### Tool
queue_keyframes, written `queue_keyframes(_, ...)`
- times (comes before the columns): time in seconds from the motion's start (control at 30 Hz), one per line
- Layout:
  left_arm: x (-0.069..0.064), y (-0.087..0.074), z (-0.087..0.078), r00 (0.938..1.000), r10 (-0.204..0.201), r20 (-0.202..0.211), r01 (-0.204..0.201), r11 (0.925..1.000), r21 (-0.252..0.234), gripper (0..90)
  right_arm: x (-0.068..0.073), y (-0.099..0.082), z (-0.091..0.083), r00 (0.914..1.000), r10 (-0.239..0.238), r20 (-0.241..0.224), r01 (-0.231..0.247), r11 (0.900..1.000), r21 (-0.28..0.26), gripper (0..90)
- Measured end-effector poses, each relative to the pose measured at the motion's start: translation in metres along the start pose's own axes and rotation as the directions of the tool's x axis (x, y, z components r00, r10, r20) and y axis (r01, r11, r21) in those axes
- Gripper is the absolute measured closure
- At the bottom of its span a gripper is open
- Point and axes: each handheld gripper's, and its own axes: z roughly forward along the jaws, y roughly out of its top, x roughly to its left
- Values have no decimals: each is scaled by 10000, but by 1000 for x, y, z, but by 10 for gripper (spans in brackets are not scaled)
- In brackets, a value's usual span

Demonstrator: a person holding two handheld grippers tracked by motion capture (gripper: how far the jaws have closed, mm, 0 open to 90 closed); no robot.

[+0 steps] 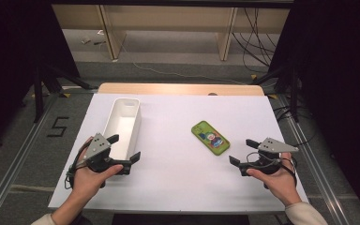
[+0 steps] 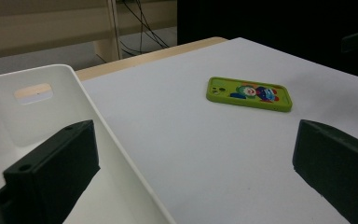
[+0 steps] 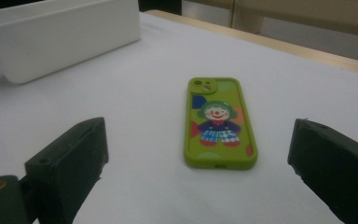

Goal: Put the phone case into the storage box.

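left claw (image 1: 124,149) spread wide, holding nothing. it straddles the near right wall of the white bin (image 1: 122,123): one jaw sits over the bin's inside, the other over bare tabletop (image 1: 178,173) just right of it. can't tell if either jaw touches the wall. green phone case (image 1: 210,137) lies flat, clown print up, mid-right of the tabletop, well apart from the bin. right claw (image 1: 243,151) also wide open and empty, just beside the case's near-right end, not touching. in the right gripper view the case (image 3: 219,125) sits ahead between the two jaws.
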Motion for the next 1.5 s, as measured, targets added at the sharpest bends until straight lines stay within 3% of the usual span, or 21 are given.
queue_keyframes(0.37,0,0,0,10000,36,-27,-37,10000,-53,0,-10,4,18,9998,-17,196,9,9990,450,65)
queue_keyframes(1.17,1,0,0,10000,-1,-31,1,10000,-66,0,-27,23,84,10000,-25,11,23,9887,1497,67)
queue_keyframes(1.33,1,0,0,10000,-43,-40,42,9999,-96,0,-32,28,108,10000,27,-85,-8,9761,2174,66)
queue_keyframes(1.5,1,1,0,10000,-43,-31,43,9999,-120,0,-37,28,122,10000,84,54,-96,9563,2923,70)
